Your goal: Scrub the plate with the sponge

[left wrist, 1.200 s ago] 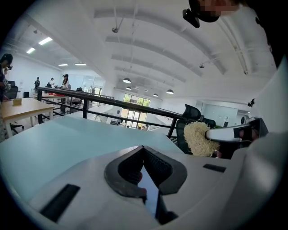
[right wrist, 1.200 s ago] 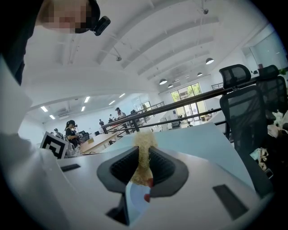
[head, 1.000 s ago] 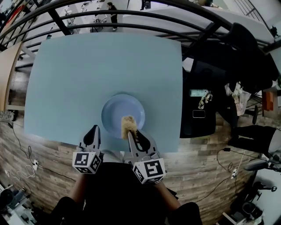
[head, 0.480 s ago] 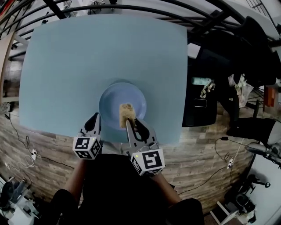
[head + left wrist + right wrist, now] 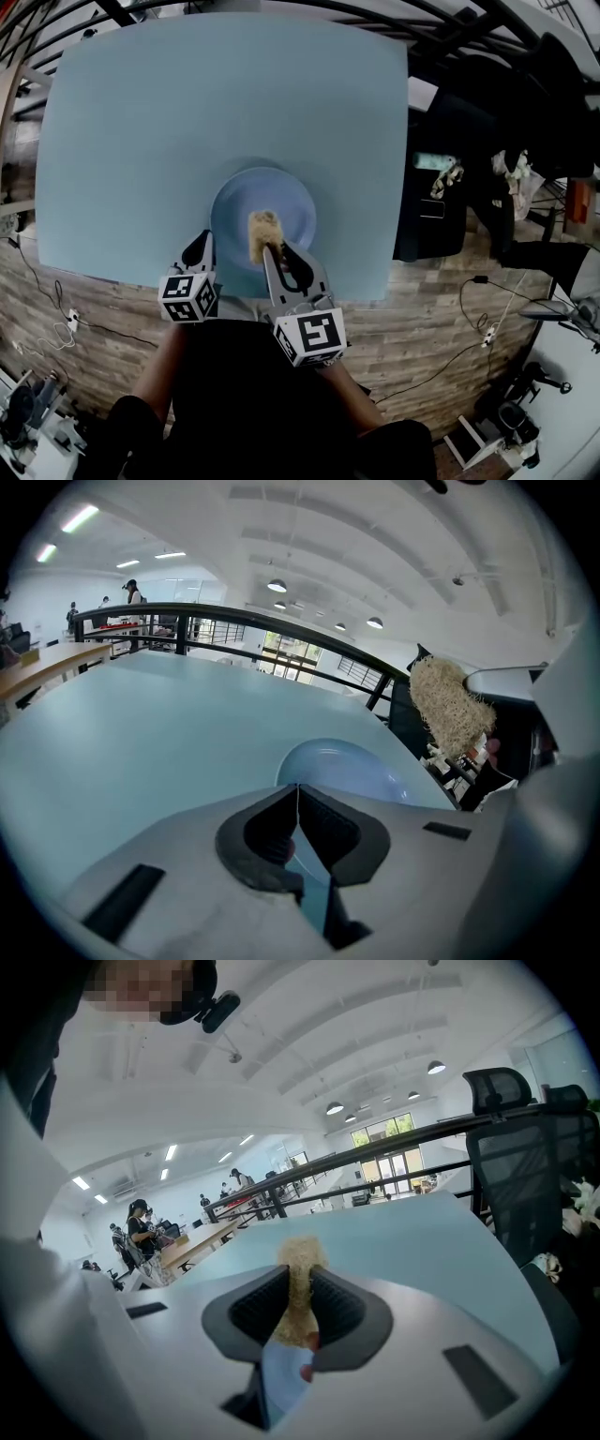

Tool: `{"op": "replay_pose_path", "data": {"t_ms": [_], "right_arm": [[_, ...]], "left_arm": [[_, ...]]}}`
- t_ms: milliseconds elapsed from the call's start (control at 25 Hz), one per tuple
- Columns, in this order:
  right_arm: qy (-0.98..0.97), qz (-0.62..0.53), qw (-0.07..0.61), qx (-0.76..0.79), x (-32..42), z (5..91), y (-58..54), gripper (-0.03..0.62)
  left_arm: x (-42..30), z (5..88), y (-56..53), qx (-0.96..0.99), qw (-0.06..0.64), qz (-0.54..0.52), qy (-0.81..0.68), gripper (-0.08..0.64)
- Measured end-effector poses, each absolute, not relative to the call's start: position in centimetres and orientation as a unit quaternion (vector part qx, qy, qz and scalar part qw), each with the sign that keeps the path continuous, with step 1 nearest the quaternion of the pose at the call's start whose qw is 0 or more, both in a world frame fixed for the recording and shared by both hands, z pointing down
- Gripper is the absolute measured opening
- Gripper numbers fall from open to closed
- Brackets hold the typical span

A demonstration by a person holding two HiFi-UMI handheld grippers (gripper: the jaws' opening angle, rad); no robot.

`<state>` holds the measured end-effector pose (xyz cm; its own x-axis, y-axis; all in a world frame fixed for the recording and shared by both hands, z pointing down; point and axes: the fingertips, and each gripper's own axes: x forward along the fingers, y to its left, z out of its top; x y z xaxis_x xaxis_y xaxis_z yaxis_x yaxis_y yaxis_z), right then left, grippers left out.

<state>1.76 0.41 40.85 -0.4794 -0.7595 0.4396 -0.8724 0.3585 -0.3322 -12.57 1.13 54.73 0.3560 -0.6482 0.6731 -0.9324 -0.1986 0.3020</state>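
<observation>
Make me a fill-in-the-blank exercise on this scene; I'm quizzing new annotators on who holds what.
1. The gripper clamping the sponge is the person's ___ one.
2. The sponge is over the plate, which lies on a light ___ table.
3. The left gripper has its fingers ___, with nothing between them.

Missing words: right; blue; shut.

Glossy plate (image 5: 286,204), rough fibrous sponge (image 5: 262,231), matt table (image 5: 187,122).
</observation>
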Motion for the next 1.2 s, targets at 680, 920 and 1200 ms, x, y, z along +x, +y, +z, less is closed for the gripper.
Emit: {"op": "replay_pose_path", "data": {"t_ms": [680,920,1200], "right_arm": [[-0.805,0.282,0.118,0.509,1.4,42.4,-1.3,0.071],[-0.799,0.291,0.118,0.513,1.6,43.1,-1.8,0.071],[-0.795,0.292,0.122,0.517,1.9,43.5,-2.4,0.071]], "left_arm": [[-12.0,58.8,0.1,0.728,0.418,0.223,-0.496,0.006],[-12.1,60.0,-0.1,0.716,0.431,0.238,-0.495,0.006],[-12.5,60.6,-0.2,0.706,0.434,0.248,-0.501,0.006]]}}
